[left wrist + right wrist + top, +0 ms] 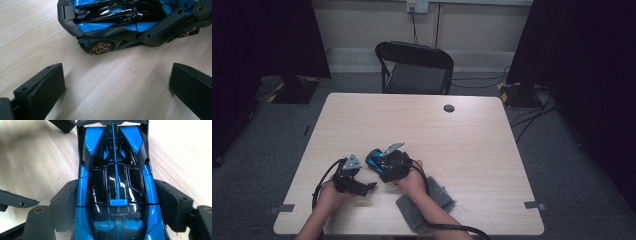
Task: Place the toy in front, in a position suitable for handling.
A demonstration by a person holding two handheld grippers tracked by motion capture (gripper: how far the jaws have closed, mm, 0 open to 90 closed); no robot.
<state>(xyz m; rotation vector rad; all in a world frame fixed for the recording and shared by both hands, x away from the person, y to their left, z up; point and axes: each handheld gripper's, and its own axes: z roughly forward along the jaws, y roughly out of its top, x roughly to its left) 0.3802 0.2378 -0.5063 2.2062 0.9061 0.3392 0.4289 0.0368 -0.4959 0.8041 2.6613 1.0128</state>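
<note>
Grasp stage reached: blue-and-black toy car (116, 187) pinched at both flanks by the right gripper (116, 207), wheels apparently on the table (472, 135) near its front edge; left gripper (115, 85) spread wide, empty, just beside the car; lifting or placing judged outstanding.

Lab or studio: black curtains (257, 35); bare table (422, 120); folding chair (414, 67); floor cables (532, 117)
</note>
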